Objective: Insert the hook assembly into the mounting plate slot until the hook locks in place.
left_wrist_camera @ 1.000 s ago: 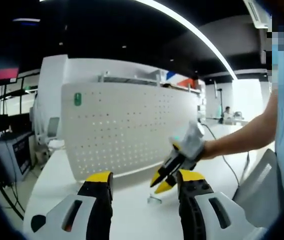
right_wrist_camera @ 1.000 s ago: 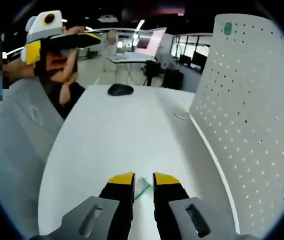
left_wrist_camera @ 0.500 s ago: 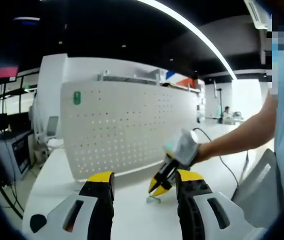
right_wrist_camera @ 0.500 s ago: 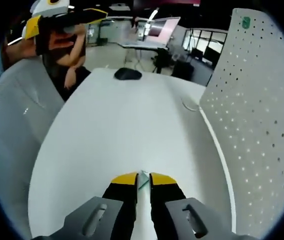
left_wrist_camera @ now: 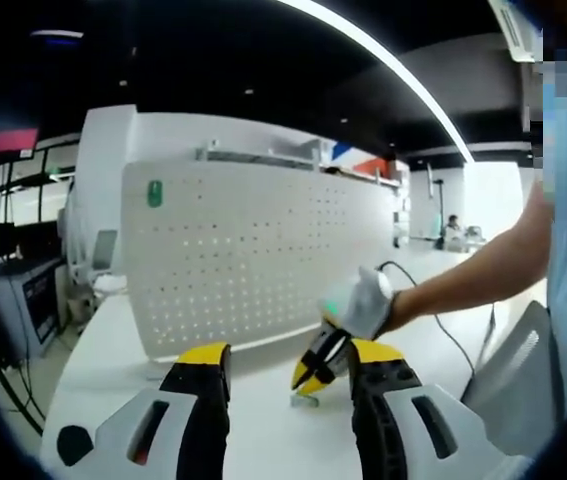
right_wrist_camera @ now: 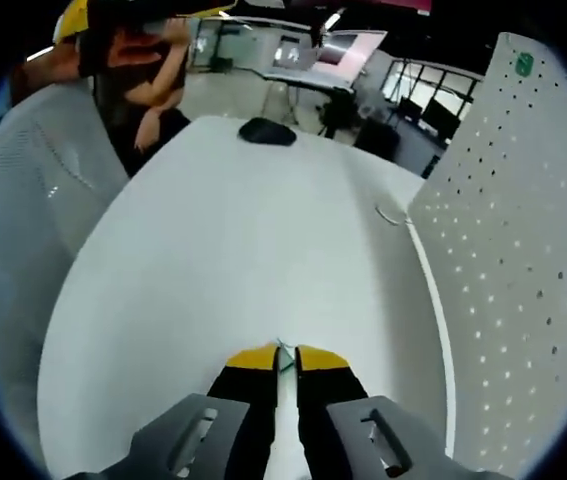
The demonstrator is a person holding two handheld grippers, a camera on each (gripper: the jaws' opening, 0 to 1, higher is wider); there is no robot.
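Hook assembly [left_wrist_camera: 306, 399], small and metallic, lies on the white worktop [left_wrist_camera: 263, 420] in your left gripper view, right at the yellow tips of your right gripper [left_wrist_camera: 308, 372], which reaches in from the right with a white-gloved hand [left_wrist_camera: 361, 303] behind it. Those tips are drawn close together over the hook assembly, touching it or nearly so; from this angle you cannot tell whether they have actually pinched it. Your left gripper [left_wrist_camera: 288, 358] rises from the bottom with its jaws spread wide and nothing between them, held above the worktop. Behind everything stands the mounting plate [left_wrist_camera: 253, 260], a white perforated panel upright on the worktop, with a small green tag [left_wrist_camera: 154, 193] near its top left corner. The hook assembly sits well in front of the panel's base, apart from it.

In your right gripper view, the right gripper [right_wrist_camera: 279, 353] points down at the worktop [right_wrist_camera: 233, 240] with its yellow tips nearly closed, and a thin sliver of the hook assembly [right_wrist_camera: 281, 357] shows in the narrow gap between them. The mounting plate [right_wrist_camera: 513, 230] runs up the right side, its green tag [right_wrist_camera: 524, 64] at the top. A dark computer mouse [right_wrist_camera: 267, 131] rests at the worktop's far end, and a grey mesh chair back [right_wrist_camera: 13, 230] fills the left.
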